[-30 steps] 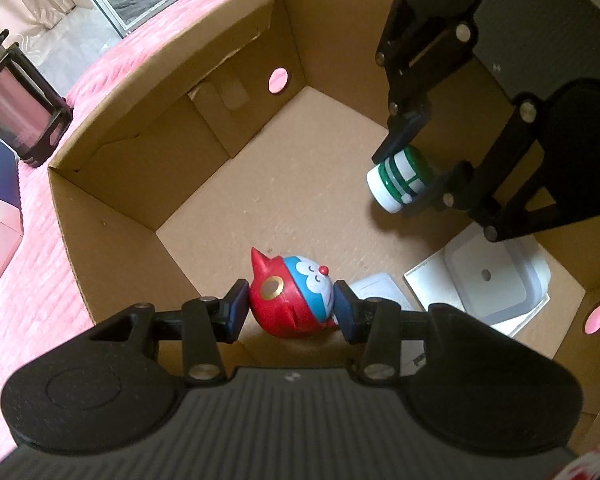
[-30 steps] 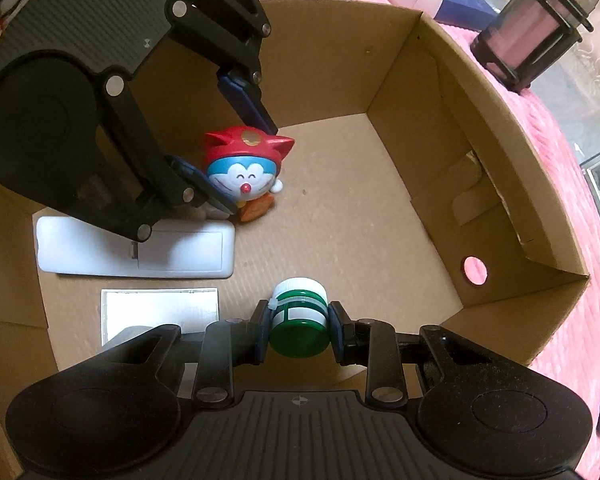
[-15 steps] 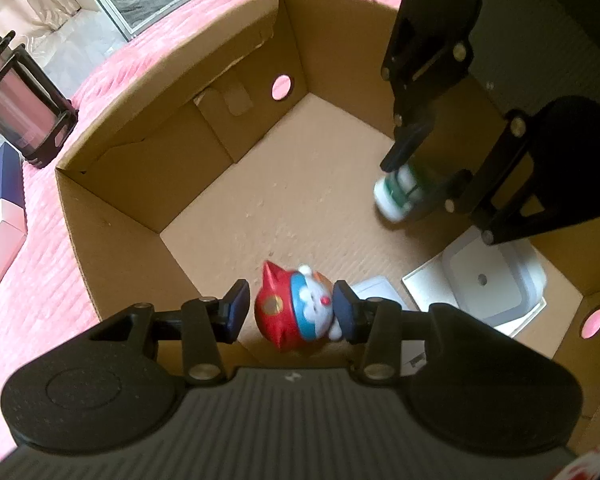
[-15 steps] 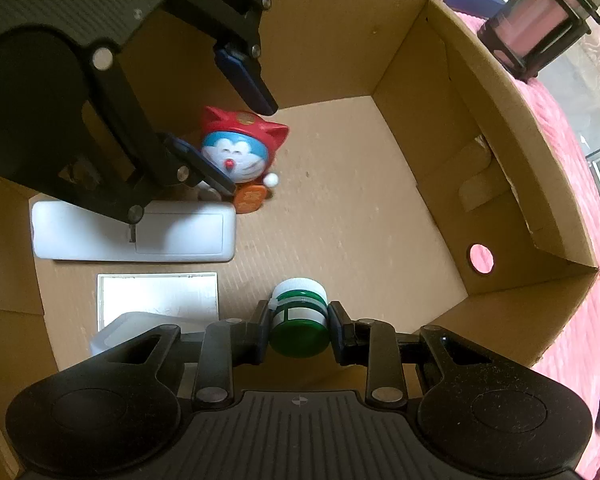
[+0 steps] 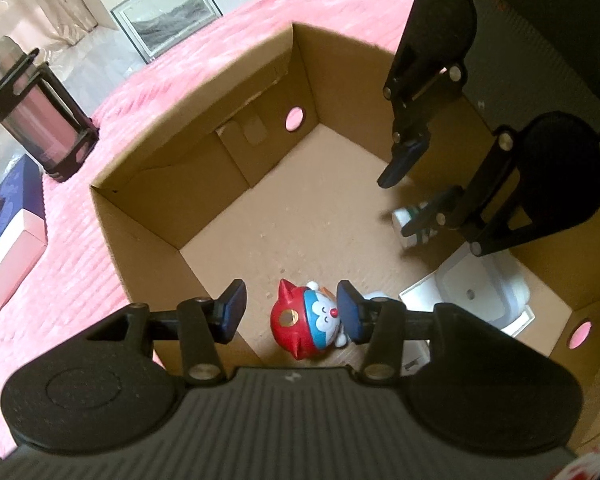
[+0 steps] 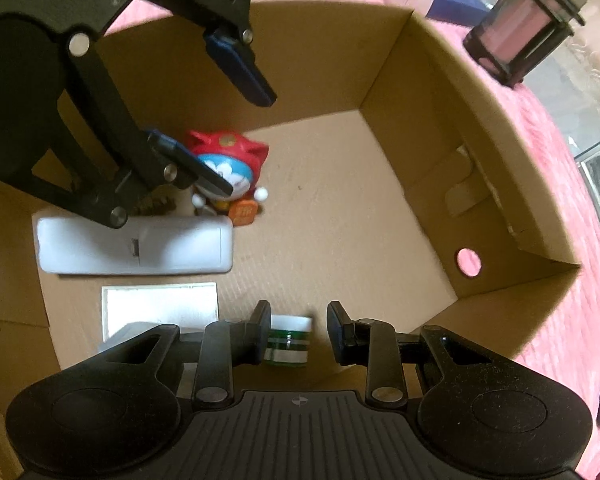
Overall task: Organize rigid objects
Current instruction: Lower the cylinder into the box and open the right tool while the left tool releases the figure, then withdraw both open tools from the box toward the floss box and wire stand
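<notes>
A red and blue cat figurine lies on the floor of an open cardboard box. My left gripper is open above it, fingers apart, not holding it. A small green and white jar sits on the box floor below my right gripper, which is open with its left finger close beside the jar. The figurine also shows in the right wrist view, under the left gripper's fingers. The jar shows partly hidden in the left wrist view.
In the box lie a white remote-like device, a flat white card and a white square container. Outside on the pink cover stand a pink flask in a black frame, flat boxes and a framed picture.
Both grippers have opened and lifted. The figurine and the jar have been let go and now rest on the box floor.
</notes>
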Action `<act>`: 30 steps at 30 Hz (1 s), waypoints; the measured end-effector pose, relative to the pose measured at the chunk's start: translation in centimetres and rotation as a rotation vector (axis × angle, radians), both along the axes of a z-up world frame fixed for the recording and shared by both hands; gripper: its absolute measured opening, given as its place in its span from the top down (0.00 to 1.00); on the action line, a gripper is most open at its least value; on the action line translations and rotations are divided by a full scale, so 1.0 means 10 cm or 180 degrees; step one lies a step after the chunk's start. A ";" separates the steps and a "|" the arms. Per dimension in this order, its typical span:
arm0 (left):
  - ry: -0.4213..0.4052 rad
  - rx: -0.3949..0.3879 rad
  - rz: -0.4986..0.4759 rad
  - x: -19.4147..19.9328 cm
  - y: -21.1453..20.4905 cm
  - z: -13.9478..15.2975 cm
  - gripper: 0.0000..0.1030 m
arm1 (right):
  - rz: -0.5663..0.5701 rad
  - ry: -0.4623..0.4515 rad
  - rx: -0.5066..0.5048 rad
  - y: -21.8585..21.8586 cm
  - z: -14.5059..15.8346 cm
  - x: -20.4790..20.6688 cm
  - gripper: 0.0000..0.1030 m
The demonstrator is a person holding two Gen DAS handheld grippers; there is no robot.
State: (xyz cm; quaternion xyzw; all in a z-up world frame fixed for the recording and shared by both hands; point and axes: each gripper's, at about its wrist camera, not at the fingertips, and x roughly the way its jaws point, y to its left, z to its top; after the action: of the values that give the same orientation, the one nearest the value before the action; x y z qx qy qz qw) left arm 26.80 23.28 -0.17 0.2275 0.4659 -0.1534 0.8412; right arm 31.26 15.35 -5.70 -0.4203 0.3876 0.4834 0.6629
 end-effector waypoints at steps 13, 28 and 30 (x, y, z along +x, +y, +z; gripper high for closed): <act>-0.0481 -0.0200 0.0105 -0.46 -0.20 0.68 0.57 | -0.0295 -0.0210 0.0663 -0.47 0.75 -0.41 0.74; -0.1052 -0.0901 0.0320 -1.36 -0.91 1.27 0.56 | -0.1245 -0.0196 0.1983 -1.80 1.56 -1.18 0.74; -0.1096 -0.0962 0.0350 -1.46 -1.02 1.28 0.55 | -0.1374 -0.0224 0.2105 -2.02 1.57 -1.31 0.74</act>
State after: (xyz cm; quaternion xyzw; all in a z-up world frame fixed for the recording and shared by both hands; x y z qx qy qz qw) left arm 12.21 13.08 12.59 0.0961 0.2989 -0.1343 0.9399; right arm 18.12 -4.82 10.00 -0.1093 0.2675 0.4169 0.8618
